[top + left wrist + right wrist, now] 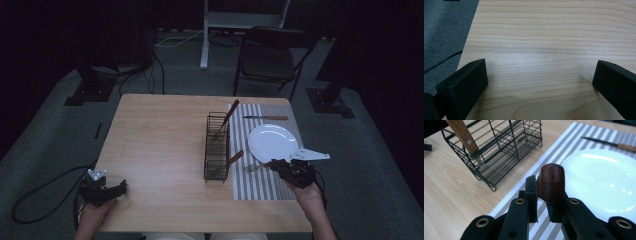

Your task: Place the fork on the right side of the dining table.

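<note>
In a dim room, on a pale wooden desk (160,145), a place setting is being laid out on a striped mat (260,182). A fork (254,167) is being held by the right tool (278,165), its jaws pinching the brown wooden handle (551,182) near its end, while the metal tines are hanging just over the mat beside the white plate (272,141). The fork is being judged light and stiff, the smooth rounded handle likely to slip or swivel in a loose grip, so the handle's middle is being favoured as the better hold. The plate, breakable and just beside the tines, is being counted as the main thing to avoid. A wire caddy (217,147), with two more wooden-handled pieces leaning in it, is standing at the mat's left edge, and a knife (265,118) is lying beyond the plate. The left tool (117,189), jaws spread with nothing between them, is resting at the desk's near left corner, well apart.
</note>
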